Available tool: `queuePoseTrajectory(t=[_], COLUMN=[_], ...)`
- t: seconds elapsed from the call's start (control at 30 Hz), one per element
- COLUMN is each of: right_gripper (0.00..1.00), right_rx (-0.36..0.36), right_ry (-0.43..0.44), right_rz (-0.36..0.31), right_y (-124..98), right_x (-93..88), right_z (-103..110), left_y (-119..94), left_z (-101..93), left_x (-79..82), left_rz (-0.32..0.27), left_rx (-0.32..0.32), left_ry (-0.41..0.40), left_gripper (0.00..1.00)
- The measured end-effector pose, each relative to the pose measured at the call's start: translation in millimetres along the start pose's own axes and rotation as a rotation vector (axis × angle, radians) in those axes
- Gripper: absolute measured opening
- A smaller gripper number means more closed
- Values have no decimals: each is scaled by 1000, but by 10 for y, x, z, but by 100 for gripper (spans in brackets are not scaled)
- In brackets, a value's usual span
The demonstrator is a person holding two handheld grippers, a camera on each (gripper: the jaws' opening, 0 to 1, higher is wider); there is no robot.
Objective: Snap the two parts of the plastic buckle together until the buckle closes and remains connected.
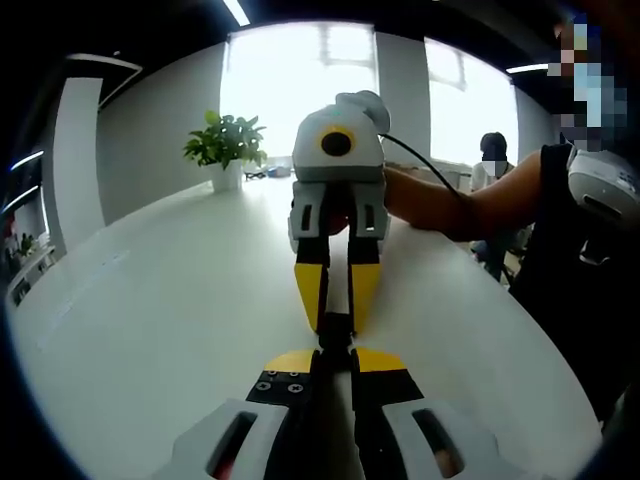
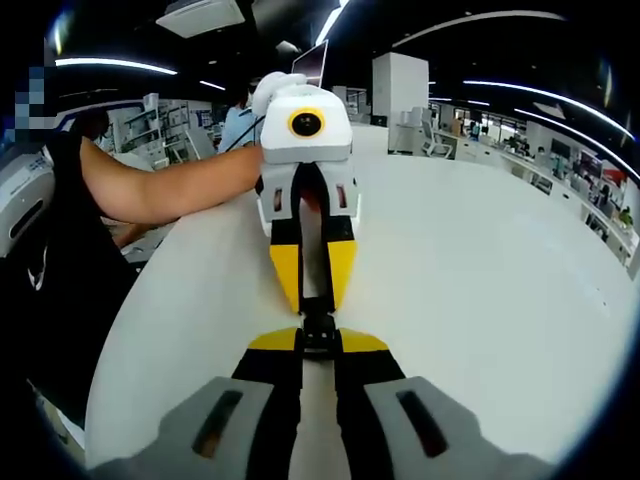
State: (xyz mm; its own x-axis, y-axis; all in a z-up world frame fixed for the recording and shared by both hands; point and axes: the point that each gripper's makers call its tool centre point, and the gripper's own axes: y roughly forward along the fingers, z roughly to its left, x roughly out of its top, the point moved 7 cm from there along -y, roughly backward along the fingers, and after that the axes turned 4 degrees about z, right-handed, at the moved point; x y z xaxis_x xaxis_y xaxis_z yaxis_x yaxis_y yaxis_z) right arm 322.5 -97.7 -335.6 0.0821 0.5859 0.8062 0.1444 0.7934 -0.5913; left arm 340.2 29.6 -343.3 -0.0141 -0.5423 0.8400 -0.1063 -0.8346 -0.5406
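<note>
Two yellow-tipped grippers, left gripper (image 1: pixel 336 352), right gripper (image 2: pixel 318 338), black plastic buckle (image 1: pixel 335 331)

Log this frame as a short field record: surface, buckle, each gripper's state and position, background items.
surface: white table
buckle: black buckle, held between the two grippers' tips above the table; whether the halves are latched cannot be told
left gripper: left gripper, jaws shut on the buckle's near end
right gripper: right gripper, jaws shut on the buckle, facing the left gripper tip to tip
alignment: grippers in one line, head-on
background: potted plant at the table's far edge; seated person by the windows
</note>
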Motion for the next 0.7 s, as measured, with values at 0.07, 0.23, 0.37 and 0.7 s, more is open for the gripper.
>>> queuePoseTrajectory(t=[0.07,0.23,0.37,0.7], right_gripper=[10,10,10,10], right_rx=[1,0,-1,-1], right_ry=[-2,-3,-5,-19], right_rz=[0,-1,-1,-2], right_y=[4,7,10,10], right_x=[4,4,6,6], right_z=[6,-3,-3,-30], left_y=[2,5,4,11], left_z=[-1,0,10,17], left_x=[0,-2,-3,-2], left_rz=[-1,-4,-3,-6], left_rx=[0,0,-1,-7], left_ry=[1,1,3,8], left_gripper=[9,9,9,9])
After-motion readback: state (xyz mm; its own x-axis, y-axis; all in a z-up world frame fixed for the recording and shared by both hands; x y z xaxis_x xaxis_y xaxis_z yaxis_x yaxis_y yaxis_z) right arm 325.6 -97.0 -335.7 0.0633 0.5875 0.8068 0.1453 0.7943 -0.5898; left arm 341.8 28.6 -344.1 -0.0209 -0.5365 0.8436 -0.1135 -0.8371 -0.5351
